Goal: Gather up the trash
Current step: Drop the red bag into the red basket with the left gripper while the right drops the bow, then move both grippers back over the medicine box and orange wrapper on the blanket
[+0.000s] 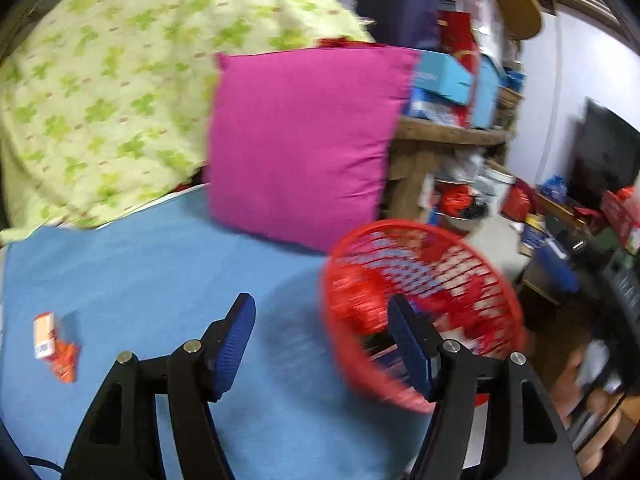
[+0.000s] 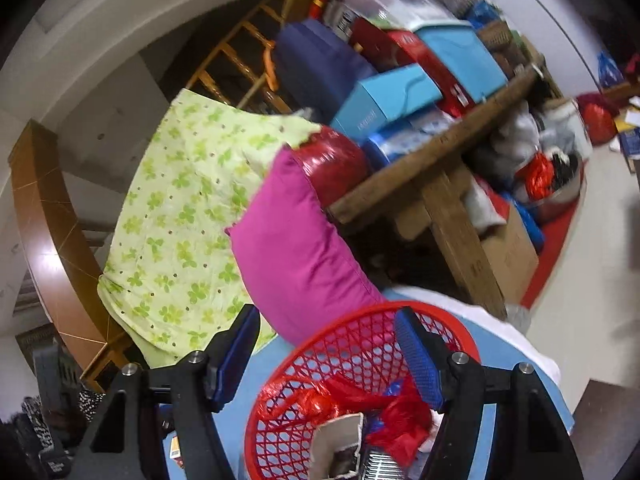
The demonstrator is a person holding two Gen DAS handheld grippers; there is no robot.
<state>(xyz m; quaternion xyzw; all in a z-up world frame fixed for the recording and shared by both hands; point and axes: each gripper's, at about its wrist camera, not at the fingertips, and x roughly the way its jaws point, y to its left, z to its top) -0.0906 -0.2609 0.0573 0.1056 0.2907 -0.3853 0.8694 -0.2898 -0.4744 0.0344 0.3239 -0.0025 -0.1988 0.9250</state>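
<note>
A red mesh basket (image 1: 424, 312) stands on the blue sheet (image 1: 160, 272) at the bed's right edge. My left gripper (image 1: 322, 344) hangs open above the sheet with nothing between its fingers, and its right finger (image 1: 408, 344) overlaps the basket's near rim. An orange and white wrapper (image 1: 54, 346) lies on the sheet at the far left. In the right wrist view the basket (image 2: 360, 344) holds red plastic bags (image 2: 340, 400) and a torn cardboard piece (image 2: 340, 440). My right gripper (image 2: 326, 360) is open over the basket and grips nothing.
A magenta cushion (image 1: 304, 140) leans behind the basket, beside a green clover blanket (image 1: 112, 100). To the right, a wooden table (image 2: 436, 148) is piled with blue and red boxes. Bags and boxes litter the floor (image 1: 540, 208) past the bed's edge.
</note>
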